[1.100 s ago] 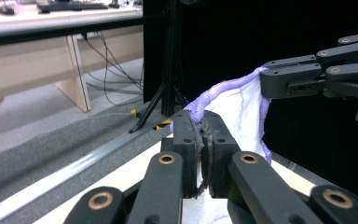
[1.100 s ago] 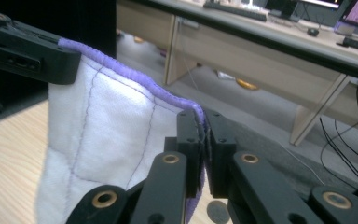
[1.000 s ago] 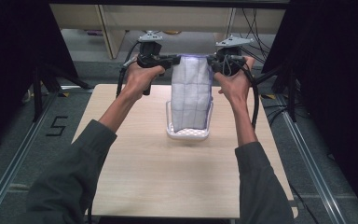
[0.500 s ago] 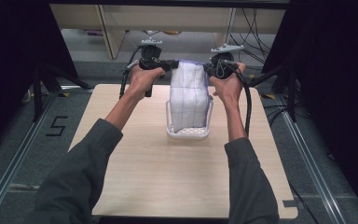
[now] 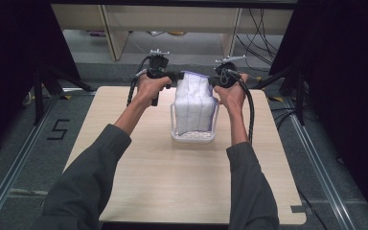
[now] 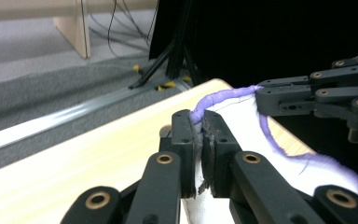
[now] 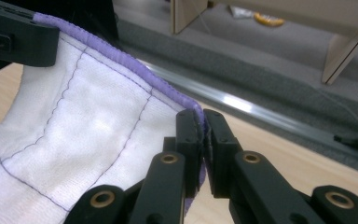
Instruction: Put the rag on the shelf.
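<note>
Pale wooden table (image 5: 124, 143) carries a clear plastic basket (image 5: 193, 135). Left hand-held gripper (image 6: 199, 135) and right hand-held gripper (image 7: 204, 135) each clamp a purple-hemmed top corner of the white quilted cloth (image 5: 194, 103), hanging into the basket. Judged light, limp; hem corners suit gripping.

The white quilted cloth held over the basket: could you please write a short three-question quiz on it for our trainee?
1. True or false: both grippers are clamped on the cloth's purple-edged top hem.
2. Where does the cloth's lower end hang? A) on bare table B) inside the clear basket C) on the floor
3. Fill in: the stitching forms a pattern of ____.

Key:
1. True: the left gripper and right gripper each pinch a top corner of the white quilted cloth.
2. B: inside the clear basket on the table.
3. Squares.
</note>
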Action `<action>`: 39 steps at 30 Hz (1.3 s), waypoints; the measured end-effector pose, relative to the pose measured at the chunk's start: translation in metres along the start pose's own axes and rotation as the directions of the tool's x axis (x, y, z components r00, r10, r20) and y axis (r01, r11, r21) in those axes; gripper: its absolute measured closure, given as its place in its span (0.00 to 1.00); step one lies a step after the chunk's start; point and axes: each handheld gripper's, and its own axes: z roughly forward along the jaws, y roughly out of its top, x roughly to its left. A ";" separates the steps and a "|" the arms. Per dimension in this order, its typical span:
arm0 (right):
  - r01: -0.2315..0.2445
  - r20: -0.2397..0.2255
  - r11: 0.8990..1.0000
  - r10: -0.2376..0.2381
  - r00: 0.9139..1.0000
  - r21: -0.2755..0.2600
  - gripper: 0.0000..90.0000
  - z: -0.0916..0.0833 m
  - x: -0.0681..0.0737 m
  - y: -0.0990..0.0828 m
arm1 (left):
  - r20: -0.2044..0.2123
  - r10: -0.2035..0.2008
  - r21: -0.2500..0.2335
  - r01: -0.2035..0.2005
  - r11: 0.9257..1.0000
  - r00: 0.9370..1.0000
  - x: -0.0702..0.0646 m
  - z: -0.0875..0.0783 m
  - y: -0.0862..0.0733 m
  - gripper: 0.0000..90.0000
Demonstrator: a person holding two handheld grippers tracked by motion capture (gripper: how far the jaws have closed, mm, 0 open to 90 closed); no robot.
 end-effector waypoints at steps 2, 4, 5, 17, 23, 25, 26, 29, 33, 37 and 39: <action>-0.012 -0.003 0.999 0.012 1.000 0.037 0.95 0.003 0.000 -0.004 | 0.001 -0.006 0.013 0.006 1.000 1.000 0.002 0.003 -0.005 0.93; -0.025 -0.014 0.998 0.026 1.000 0.057 0.95 0.007 -0.001 -0.008 | -0.011 -0.004 0.027 0.005 1.000 1.000 0.003 0.006 -0.010 0.93; -0.013 -0.018 0.998 0.014 1.000 0.066 0.95 0.008 -0.002 -0.010 | -0.013 -0.007 0.027 0.007 1.000 1.000 0.003 0.007 -0.011 0.93; -0.033 -0.070 0.988 0.044 0.997 0.149 0.89 0.021 -0.013 -0.030 | -0.019 -0.018 0.102 0.020 0.995 1.000 0.009 0.012 -0.030 0.91; -0.088 -0.074 0.985 0.100 0.992 0.146 0.78 0.020 -0.020 -0.036 | -0.034 -0.055 0.098 0.058 0.993 0.998 0.014 0.008 -0.032 0.80; -0.077 -0.063 0.986 0.087 0.994 0.144 0.76 0.019 -0.022 -0.036 | -0.034 -0.058 0.095 0.061 0.994 0.998 0.016 0.004 -0.031 0.78; -0.078 -0.052 0.985 0.087 0.995 0.156 0.75 0.017 -0.022 -0.036 | -0.034 -0.047 0.099 0.051 0.994 0.998 0.018 0.000 -0.031 0.77; -0.107 -0.054 0.980 0.117 0.992 0.165 0.73 0.012 -0.024 -0.036 | -0.044 -0.059 0.083 0.062 0.995 0.997 0.020 -0.005 -0.031 0.76; -0.099 -0.040 0.986 0.105 0.994 0.131 0.71 0.006 -0.027 -0.036 | -0.052 -0.053 0.083 0.057 0.995 0.997 0.026 -0.012 -0.032 0.75; -0.113 -0.041 0.986 0.119 0.992 0.125 0.69 -0.002 -0.027 -0.033 | -0.052 -0.058 0.067 0.061 0.996 0.997 0.027 -0.019 -0.032 0.74; -0.095 -0.033 0.988 0.100 0.994 0.122 0.69 -0.005 -0.030 -0.032 | -0.048 -0.051 0.063 0.054 0.997 0.998 0.026 -0.022 -0.032 0.74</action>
